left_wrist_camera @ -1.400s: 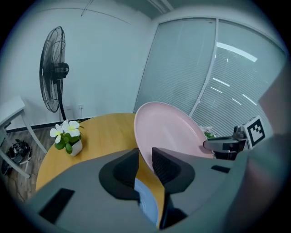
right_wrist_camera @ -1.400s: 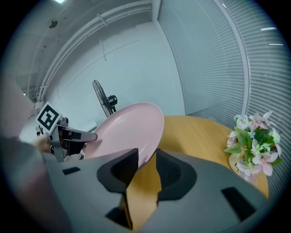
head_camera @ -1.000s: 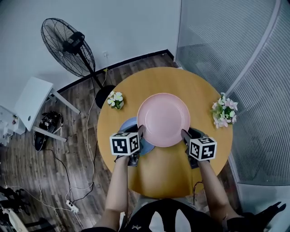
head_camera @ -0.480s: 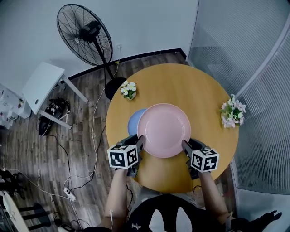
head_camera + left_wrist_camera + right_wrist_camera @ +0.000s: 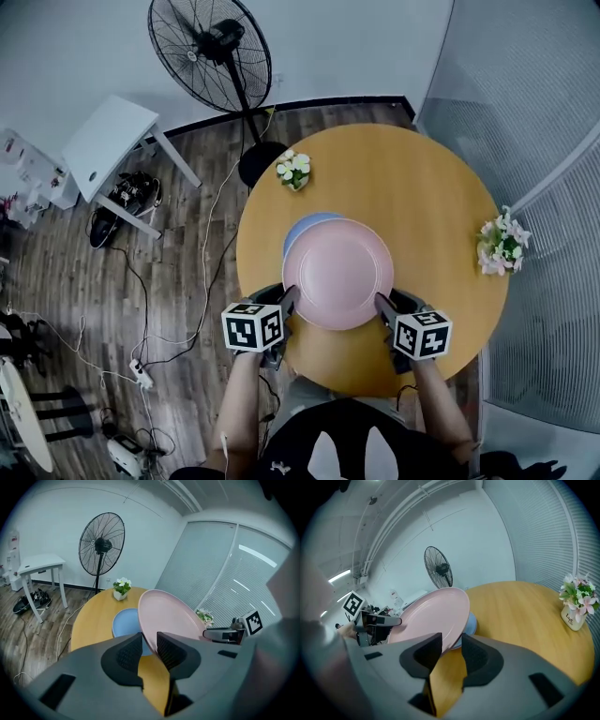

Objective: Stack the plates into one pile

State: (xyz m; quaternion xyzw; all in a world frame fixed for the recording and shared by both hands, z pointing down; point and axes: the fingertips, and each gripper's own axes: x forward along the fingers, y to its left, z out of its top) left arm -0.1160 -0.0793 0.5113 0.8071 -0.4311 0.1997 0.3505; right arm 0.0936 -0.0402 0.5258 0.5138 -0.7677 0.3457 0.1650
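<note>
While the left gripper (image 5: 290, 294) is clenched on the near-left rim of the pink plate (image 5: 337, 272), the right gripper (image 5: 382, 302) is clenched on its near-right rim, so the plate is carried between the two pairs of fingers. It is round, plain and glossy pale pink, with a shallow raised rim. Just beyond the left fingers a smaller blue plate (image 5: 302, 229) lies flat, and the pink plate's far-left edge overlaps it from above. Under both is a round wooden table (image 5: 441, 178) with a smooth honey-coloured top. Far out to the left of the left fingers a white side table (image 5: 105, 141) stands on a dark plank floor (image 5: 187, 281) strewn with cables (image 5: 141, 281). Ahead of those fingers rises a black pedestal fan (image 5: 211, 42), and a small pot of white flowers (image 5: 295, 170) sits beyond the blue plate. Out past the right fingers a pot of pink flowers (image 5: 502, 246) stands near the table's edge, with a ribbed glass wall (image 5: 534, 84) behind.
</note>
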